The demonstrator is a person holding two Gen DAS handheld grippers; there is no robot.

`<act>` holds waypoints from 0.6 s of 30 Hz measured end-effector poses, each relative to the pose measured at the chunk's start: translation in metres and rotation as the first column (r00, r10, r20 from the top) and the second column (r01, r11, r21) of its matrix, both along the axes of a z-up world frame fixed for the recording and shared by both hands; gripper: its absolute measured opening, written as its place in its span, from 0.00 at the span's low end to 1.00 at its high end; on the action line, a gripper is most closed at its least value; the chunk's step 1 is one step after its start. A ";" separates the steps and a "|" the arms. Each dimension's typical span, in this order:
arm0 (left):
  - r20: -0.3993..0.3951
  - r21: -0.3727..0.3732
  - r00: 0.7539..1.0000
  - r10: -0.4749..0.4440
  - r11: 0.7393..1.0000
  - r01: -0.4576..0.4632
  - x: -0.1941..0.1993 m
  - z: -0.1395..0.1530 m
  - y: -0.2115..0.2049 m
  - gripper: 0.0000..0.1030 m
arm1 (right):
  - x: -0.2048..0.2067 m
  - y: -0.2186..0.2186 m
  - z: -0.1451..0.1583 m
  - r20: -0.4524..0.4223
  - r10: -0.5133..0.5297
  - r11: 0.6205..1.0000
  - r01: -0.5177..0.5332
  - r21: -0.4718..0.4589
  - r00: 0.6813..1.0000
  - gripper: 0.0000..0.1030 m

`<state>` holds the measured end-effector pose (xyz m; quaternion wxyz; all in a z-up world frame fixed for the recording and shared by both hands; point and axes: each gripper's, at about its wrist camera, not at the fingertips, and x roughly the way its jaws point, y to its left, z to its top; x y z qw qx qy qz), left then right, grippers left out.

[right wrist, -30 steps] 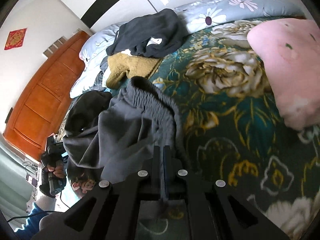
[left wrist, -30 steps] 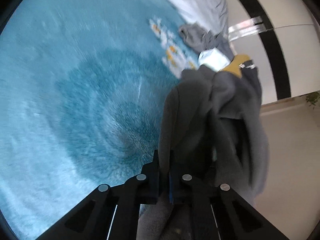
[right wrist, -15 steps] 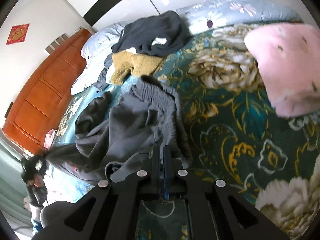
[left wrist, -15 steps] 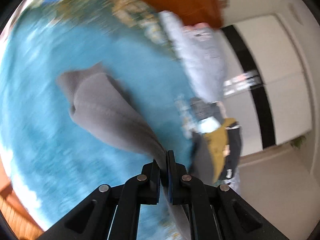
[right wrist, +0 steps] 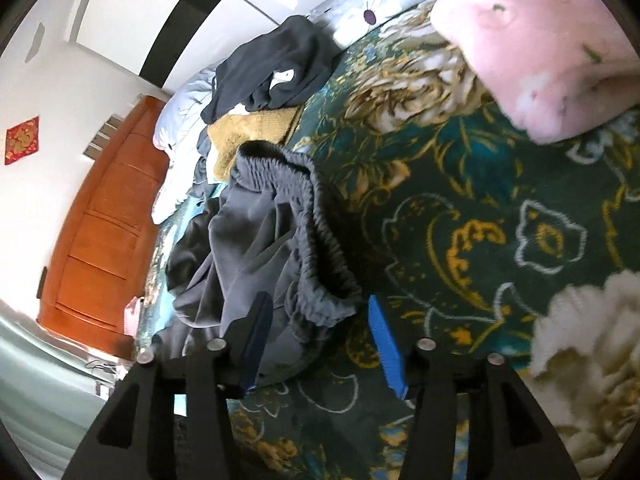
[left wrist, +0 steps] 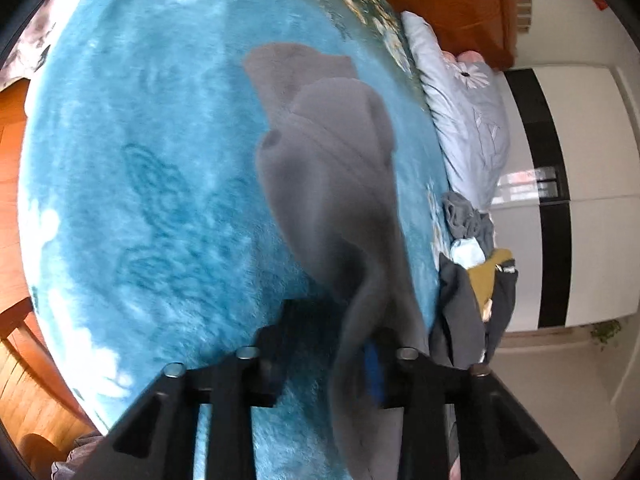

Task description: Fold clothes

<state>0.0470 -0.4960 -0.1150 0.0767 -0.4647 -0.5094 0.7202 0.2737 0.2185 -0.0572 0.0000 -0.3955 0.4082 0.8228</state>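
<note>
The grey trousers point(right wrist: 264, 248) lie spread across the bed point(right wrist: 480, 240), on its flowered blanket. In the right wrist view the gathered waistband point(right wrist: 320, 240) rests crumpled between the fingers of the right tool point(right wrist: 316, 332). Its jaws have just been opening and stand apart, the blue pads clear of the cloth, so the waistband is released.

In the left wrist view one trouser leg point(left wrist: 332, 168) runs away over the blue blanket point(left wrist: 140, 200), its far end lying flat. The near end passes between the fingers of the left tool point(left wrist: 340, 344). Those jaws have also just been opening; there is a gap on the left side, and the cloth drapes against the right finger, not clamped.

Beyond the trousers a heap of other clothes point(right wrist: 272, 76), dark and mustard-coloured, sits near the pillows point(left wrist: 468, 120). A pink cushion point(right wrist: 540, 40) lies at the far right of the bed.
</note>
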 end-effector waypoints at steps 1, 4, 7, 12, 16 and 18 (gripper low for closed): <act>0.003 0.016 1.000 0.003 1.000 -0.004 0.000 -0.002 -0.003 0.36 | -0.004 -0.001 -0.004 0.009 0.001 1.000 -0.001 -0.003 1.000 0.51; 0.003 0.018 1.000 0.013 1.000 -0.013 -0.006 -0.002 -0.007 0.40 | -0.013 -0.003 -0.013 0.026 -0.003 1.000 0.002 0.004 1.000 0.55; 0.009 0.002 1.000 0.017 1.000 -0.017 -0.014 0.001 -0.011 0.44 | -0.024 -0.006 -0.027 0.041 0.015 0.999 -0.014 -0.039 0.999 0.55; 0.000 0.043 0.995 0.101 0.994 -0.101 -0.022 0.000 -0.034 0.54 | -0.034 -0.005 -0.038 0.058 0.013 0.998 -0.010 -0.063 0.998 0.58; 0.019 0.078 0.988 0.154 0.985 -0.155 -0.031 -0.004 -0.049 0.53 | -0.042 -0.007 -0.037 0.066 0.010 0.998 -0.006 -0.064 0.998 0.55; 0.023 0.057 0.988 0.154 0.986 -0.155 -0.037 -0.001 -0.050 0.49 | -0.047 -0.012 -0.035 0.062 0.014 0.999 -0.011 -0.050 0.998 0.44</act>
